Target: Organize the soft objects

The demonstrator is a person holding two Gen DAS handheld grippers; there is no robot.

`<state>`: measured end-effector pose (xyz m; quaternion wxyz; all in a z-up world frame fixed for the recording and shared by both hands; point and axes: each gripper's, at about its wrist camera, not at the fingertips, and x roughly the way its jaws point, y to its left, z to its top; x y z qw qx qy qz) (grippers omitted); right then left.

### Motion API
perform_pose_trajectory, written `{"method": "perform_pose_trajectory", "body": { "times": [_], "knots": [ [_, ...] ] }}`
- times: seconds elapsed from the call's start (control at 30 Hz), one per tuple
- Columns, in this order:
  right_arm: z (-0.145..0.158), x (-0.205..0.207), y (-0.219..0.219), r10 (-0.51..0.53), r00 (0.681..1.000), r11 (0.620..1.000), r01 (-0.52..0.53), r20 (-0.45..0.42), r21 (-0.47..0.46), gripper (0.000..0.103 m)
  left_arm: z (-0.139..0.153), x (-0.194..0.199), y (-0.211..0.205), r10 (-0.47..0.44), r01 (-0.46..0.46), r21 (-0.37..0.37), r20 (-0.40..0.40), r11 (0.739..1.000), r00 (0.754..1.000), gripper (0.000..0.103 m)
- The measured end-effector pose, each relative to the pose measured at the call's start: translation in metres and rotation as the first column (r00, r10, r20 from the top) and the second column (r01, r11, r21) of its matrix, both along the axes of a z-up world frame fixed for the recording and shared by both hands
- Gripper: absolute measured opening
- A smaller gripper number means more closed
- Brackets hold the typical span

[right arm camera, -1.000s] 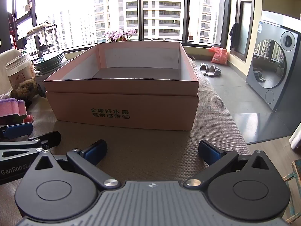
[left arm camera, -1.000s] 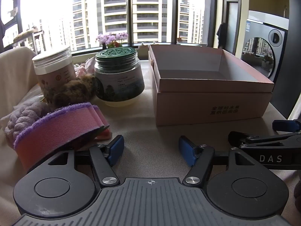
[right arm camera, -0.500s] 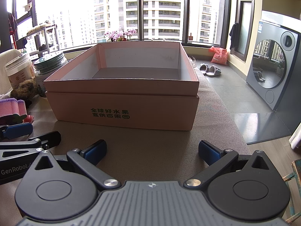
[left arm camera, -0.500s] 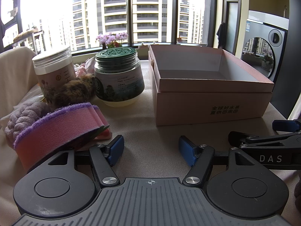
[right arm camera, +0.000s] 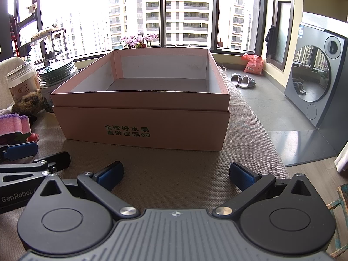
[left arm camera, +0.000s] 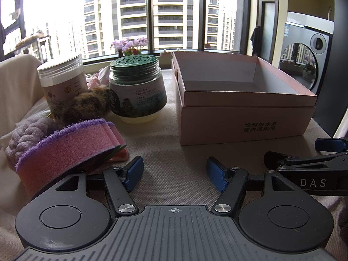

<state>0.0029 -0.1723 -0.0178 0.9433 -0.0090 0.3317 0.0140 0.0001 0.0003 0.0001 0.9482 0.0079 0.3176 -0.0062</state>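
Sponge (left arm camera: 65, 145), pink foam with fuzzy purple edge, curves.

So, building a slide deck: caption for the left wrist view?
Open left gripper rests on the table beside the pink sponge, facing an empty pink box.

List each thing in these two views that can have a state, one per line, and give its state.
Left gripper: open, empty.
Right gripper: open, empty.
Box: open, nothing inside.
Green jar: upright, lid on.
Clear jar: upright, lid on.
Sponge: on the table, outside the box.
Furry toy: lying against the jars.
Purple knit: heaped at the table's left edge.
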Motion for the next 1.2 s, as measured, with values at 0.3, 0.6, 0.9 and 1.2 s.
{"method": "perform_pose_trajectory", "body": {
  "times": [0.3,0.6,0.9,1.2],
  "knots": [
    [0.0,0.0,0.0,0.0,1.0,1.0,0.0,0.0,-0.001,0.103,0.0,0.0,0.002,-0.001,0.001,0.005,0.0,1.0,1.0,0.072],
    [0.0,0.0,0.001,0.0,1.0,1.0,0.0,0.0,0.0,0.103,0.0,0.001,0.0,-0.001,0.001,0.005,0.0,1.0,1.0,0.072],
    [0.0,0.0,0.0,0.0,1.0,1.0,0.0,0.0,0.0,0.103,0.0,0.001,0.001,-0.001,0.001,0.004,0.0,1.0,1.0,0.072],
    [0.0,0.0,0.0,0.011,1.0,1.0,-0.011,-0.003,0.002,0.103,0.007,-0.017,0.0,-0.123,0.122,-0.054,-0.023,0.991,0.992,0.068]
  ]
}}
